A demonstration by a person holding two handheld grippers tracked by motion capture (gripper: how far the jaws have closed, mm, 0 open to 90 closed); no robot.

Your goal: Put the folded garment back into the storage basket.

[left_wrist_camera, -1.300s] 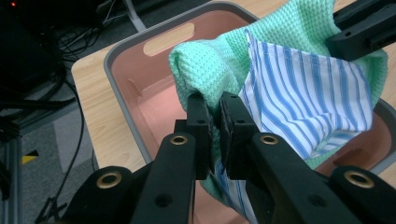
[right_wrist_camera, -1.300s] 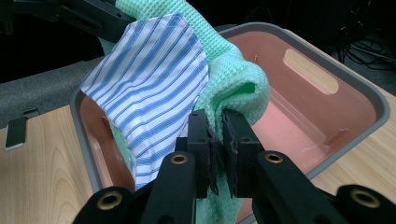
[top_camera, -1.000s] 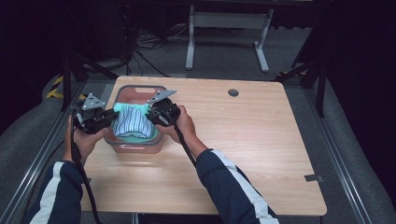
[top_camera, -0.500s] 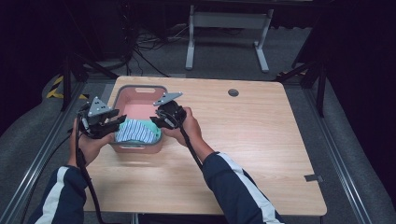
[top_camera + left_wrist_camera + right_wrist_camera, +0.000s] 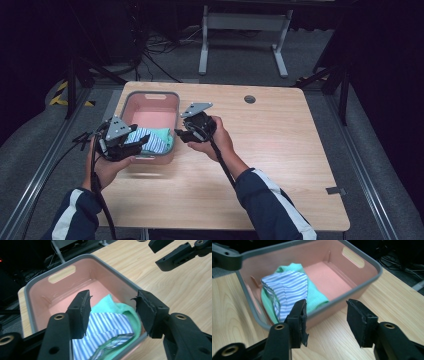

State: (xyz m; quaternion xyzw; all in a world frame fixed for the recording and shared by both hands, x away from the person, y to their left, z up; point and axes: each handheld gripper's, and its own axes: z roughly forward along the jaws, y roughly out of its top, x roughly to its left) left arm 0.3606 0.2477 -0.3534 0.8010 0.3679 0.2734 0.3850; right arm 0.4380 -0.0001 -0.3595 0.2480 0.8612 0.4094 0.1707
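Note:
A folded cloth, blue-and-white striped [image 5: 149, 141] over mint green [image 5: 121, 308], lies in the near end of a pink bin with a grey rim [image 5: 150, 94]. It shows striped side up in the right gripper view [image 5: 287, 287]. My left gripper [image 5: 141, 143] hovers open at the bin's near left corner; its jaws [image 5: 113, 303] stand wide just above the cloth. My right gripper [image 5: 179, 135] is open beside the bin's right wall, its jaws [image 5: 327, 312] apart over the wood outside the rim [image 5: 367, 277]. Neither gripper holds anything.
The bin sits at the far left of a wooden table [image 5: 280, 150], which has a cable hole [image 5: 249, 99] near its far edge. The bin's far half [image 5: 75, 297] is bare. A metal stand [image 5: 240, 30] and cables lie on the floor beyond.
Both grippers were shut on the cloth over the bin. They have let go and drawn back toward me, left to the near corner, right past the right wall. The cloth rests in the bin.

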